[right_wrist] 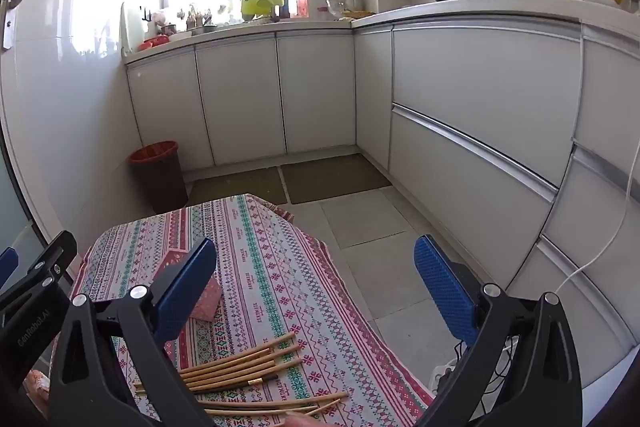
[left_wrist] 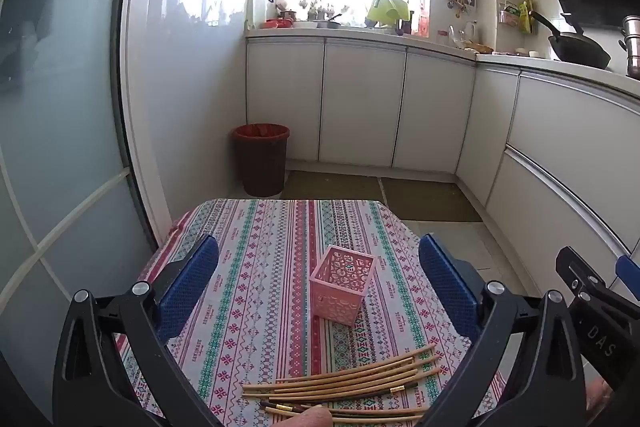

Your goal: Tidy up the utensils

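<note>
A pink perforated holder (left_wrist: pixel 342 285) stands upright and empty on the patterned tablecloth (left_wrist: pixel 256 267). Several bamboo chopsticks (left_wrist: pixel 348 379) lie flat in a loose bundle near the table's front edge. My left gripper (left_wrist: pixel 318 283) is open and empty, held above the table with the holder between its blue fingers (left_wrist: pixel 192 287). My right gripper (right_wrist: pixel 316 291) is open and empty above the table's right edge. In the right wrist view the chopsticks (right_wrist: pixel 248 371) lie below it, and the holder (right_wrist: pixel 206 297) is mostly hidden behind the left finger.
A dark waste bin (left_wrist: pixel 261 159) with a red liner stands on the floor past the table. White cabinets (right_wrist: pixel 472 115) run along the back and right. The tiled floor (right_wrist: pixel 368 227) lies right of the table. A white cable (right_wrist: pixel 592 259) hangs at the right.
</note>
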